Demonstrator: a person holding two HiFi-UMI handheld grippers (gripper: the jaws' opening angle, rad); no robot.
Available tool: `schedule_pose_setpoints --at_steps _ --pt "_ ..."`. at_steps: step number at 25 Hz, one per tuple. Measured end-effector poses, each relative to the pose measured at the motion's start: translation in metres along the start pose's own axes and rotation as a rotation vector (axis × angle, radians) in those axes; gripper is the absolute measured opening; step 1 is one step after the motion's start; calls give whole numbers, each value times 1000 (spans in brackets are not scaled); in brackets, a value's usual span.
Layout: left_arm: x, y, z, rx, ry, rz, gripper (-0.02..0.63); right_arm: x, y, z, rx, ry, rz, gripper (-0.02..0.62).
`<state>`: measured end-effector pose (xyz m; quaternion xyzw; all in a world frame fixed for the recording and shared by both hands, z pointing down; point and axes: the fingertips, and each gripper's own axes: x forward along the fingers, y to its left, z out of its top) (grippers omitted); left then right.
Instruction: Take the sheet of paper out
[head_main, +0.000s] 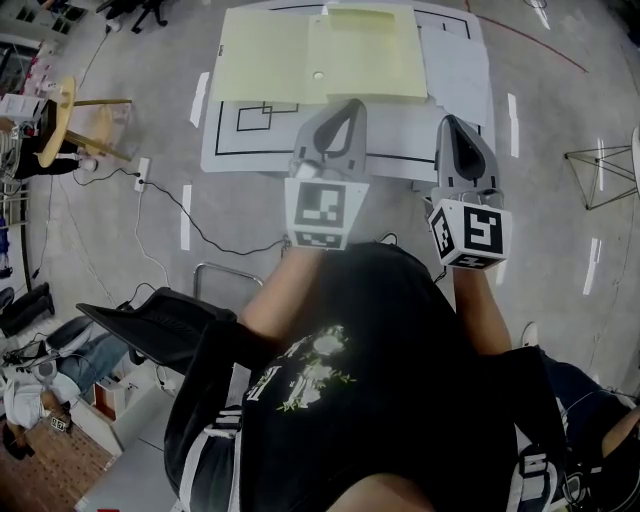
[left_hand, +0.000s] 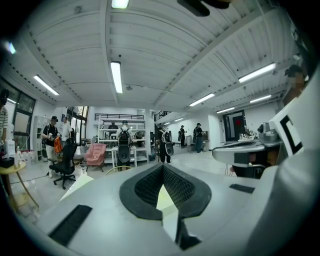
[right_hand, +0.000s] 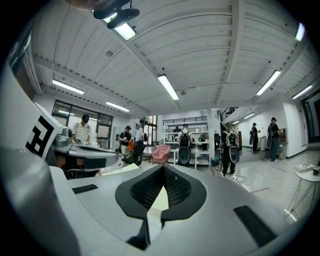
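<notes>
A pale yellow flat folder lies on the white table, with a second pale yellow layer overlapping its right half and a small white dot near the middle. Both grippers hover side by side over the table's near edge, short of the folder and touching nothing. My left gripper has its jaws together with nothing between them. My right gripper is likewise shut and empty. In each gripper view the jaws point level across the room, and a sliver of pale yellow shows through the gap below the tips.
The table carries black outlined rectangles. On the floor to the left are a wooden stool, a power strip with a black cable and a black chair. A thin metal stand is on the right. People stand far off by shelves.
</notes>
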<state>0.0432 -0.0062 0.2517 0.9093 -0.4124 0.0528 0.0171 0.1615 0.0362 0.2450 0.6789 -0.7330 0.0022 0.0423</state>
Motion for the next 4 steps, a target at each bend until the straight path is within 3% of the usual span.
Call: schedule_pose_setpoints --at_steps 4 --pt "1 -1 3 6 -8 10 -11 1 2 -1 -3 2 22 0"
